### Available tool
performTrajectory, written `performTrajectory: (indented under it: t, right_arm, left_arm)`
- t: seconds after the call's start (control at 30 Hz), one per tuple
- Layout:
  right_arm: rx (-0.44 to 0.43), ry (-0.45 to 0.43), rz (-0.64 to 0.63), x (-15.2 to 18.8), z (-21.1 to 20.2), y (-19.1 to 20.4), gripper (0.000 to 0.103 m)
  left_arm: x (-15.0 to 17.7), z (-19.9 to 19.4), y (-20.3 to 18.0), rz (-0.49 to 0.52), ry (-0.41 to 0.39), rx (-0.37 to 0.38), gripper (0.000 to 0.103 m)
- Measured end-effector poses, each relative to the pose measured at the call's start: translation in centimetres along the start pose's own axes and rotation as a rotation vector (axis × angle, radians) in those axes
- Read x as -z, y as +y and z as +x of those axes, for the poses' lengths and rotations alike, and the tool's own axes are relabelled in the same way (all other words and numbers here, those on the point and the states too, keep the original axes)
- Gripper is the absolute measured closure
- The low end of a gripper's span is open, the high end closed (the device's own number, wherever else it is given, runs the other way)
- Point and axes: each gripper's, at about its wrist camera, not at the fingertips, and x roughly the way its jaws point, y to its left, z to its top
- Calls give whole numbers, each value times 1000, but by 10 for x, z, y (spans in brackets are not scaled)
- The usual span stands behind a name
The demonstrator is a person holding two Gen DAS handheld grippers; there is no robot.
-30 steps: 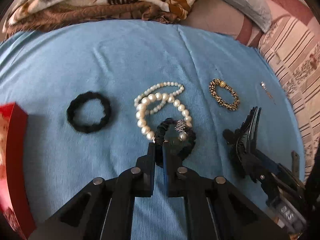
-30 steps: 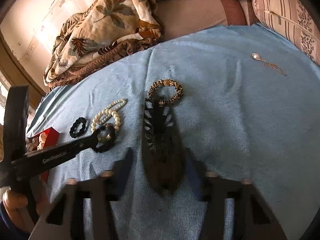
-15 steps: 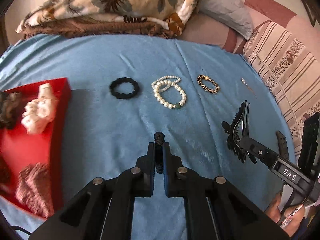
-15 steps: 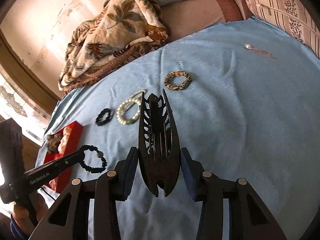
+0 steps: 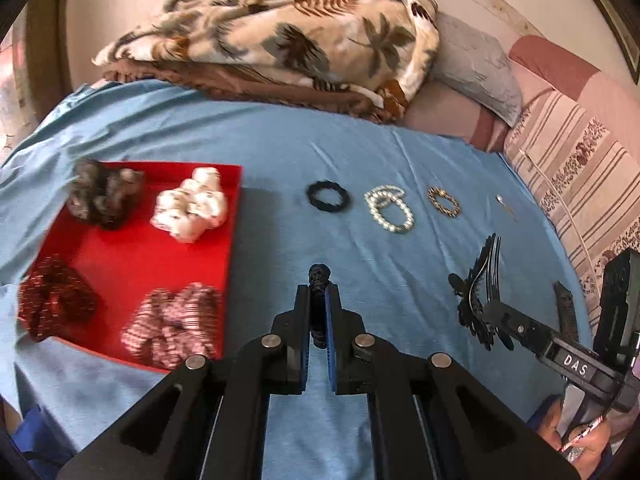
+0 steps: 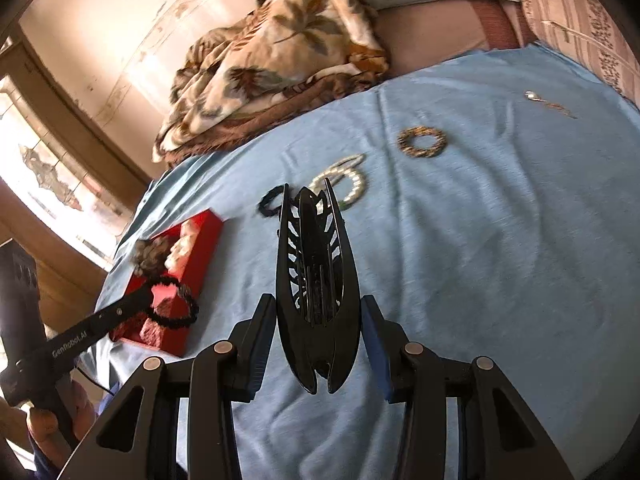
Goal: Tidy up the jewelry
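My left gripper (image 5: 318,292) is shut on a black beaded bracelet (image 5: 319,276), which hangs as a ring (image 6: 176,300) above the near end of the red tray (image 5: 120,248). My right gripper (image 6: 317,308) is shut on a black claw hair clip (image 6: 316,280), held off the blue sheet; in the left wrist view the clip (image 5: 476,292) shows at the right. Still on the sheet in a row lie a black hair tie (image 5: 328,197), pearl bracelets (image 5: 390,210), a gold-and-black bracelet (image 5: 444,202) and a small pendant (image 5: 502,202).
The red tray holds several scrunchies: grey (image 5: 104,196), white (image 5: 192,208), dark red (image 5: 52,296) and pink-and-white (image 5: 172,328). A folded leaf-print blanket (image 5: 280,40) and pillows line the far edge. A striped cushion (image 5: 580,168) borders the right. A small dark clip (image 5: 564,312) lies near the right gripper.
Both grippers rose and drew back from the jewelry row. The left one carried the black bracelet off the pearls toward the red tray; the right one lifted the claw clip off the sheet.
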Motion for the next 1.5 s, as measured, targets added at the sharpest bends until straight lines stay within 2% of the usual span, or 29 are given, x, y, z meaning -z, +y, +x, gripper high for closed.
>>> performTrajectory:
  t: [0.33, 0.9, 1.17, 1.37, 1.5]
  right_arm:
    - [-36, 25, -76, 8, 3, 45, 56]
    - [-79, 106, -166, 16, 31, 105, 56]
    - [-124, 125, -197, 4, 48, 139, 56]
    - [-150, 139, -238, -2, 64, 170, 56]
    - [-166, 149, -280, -6, 78, 194, 56]
  left_arm:
    - [4, -26, 32, -34, -48, -29, 96]
    - [6, -36, 88, -91, -80, -78, 96]
    - [-10, -31, 125, -143, -83, -11, 96]
    - [-37, -26, 154, -161, -104, 52, 96]
    - [-55, -11, 175, -170, -88, 30, 96]
